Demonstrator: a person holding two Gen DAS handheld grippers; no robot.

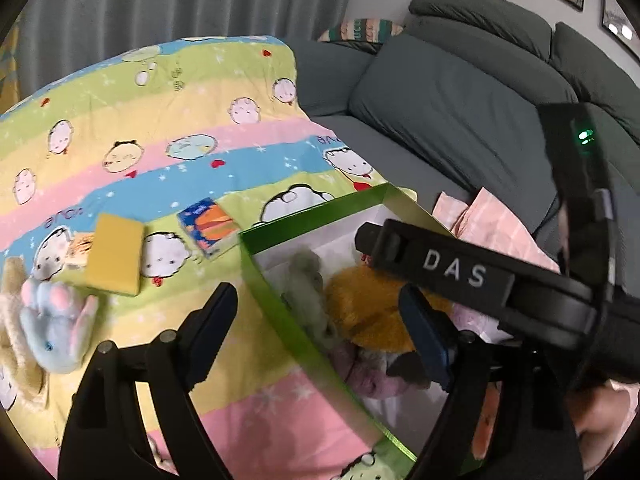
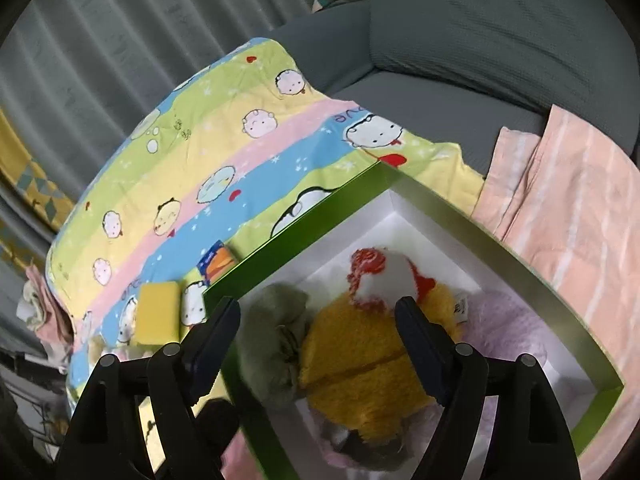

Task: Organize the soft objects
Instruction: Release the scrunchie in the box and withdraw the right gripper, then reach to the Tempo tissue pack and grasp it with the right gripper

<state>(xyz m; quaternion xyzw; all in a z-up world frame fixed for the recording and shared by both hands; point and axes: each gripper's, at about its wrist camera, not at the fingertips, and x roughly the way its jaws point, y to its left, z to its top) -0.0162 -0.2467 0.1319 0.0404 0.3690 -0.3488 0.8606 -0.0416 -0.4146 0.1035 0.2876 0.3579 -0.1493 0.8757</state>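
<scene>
Covering the sofa [image 1: 460, 120], a striped cartoon quilt [image 1: 160, 160] serves as the work surface, with a pink cloth [image 2: 580, 208] off to its right. On the quilt sits a green box [image 2: 520, 280], white inside, already holding an orange plush [image 2: 360, 360], a grey-green plush [image 2: 276, 344] touching its left side, and something lilac [image 2: 508, 328] on its right.

Left of the box, on the quilt: a pale blue plush [image 1: 56, 328], a yellow sponge [image 1: 116, 260], a small printed pack [image 1: 210, 226], well apart from the box wall.

Right gripper [image 2: 316, 344] hangs over the box, jaws spread, empty; it looks clear of the orange plush, though depth is hard to read. Left gripper [image 1: 320, 336] straddles the box's near wall, jaws spread, holding nothing.

Likely step: fetch the next loose item. Advice: lift clear of the green wall first, approach the sponge or blue plush from above, pinch mid-body, then drop into the free back corner.
</scene>
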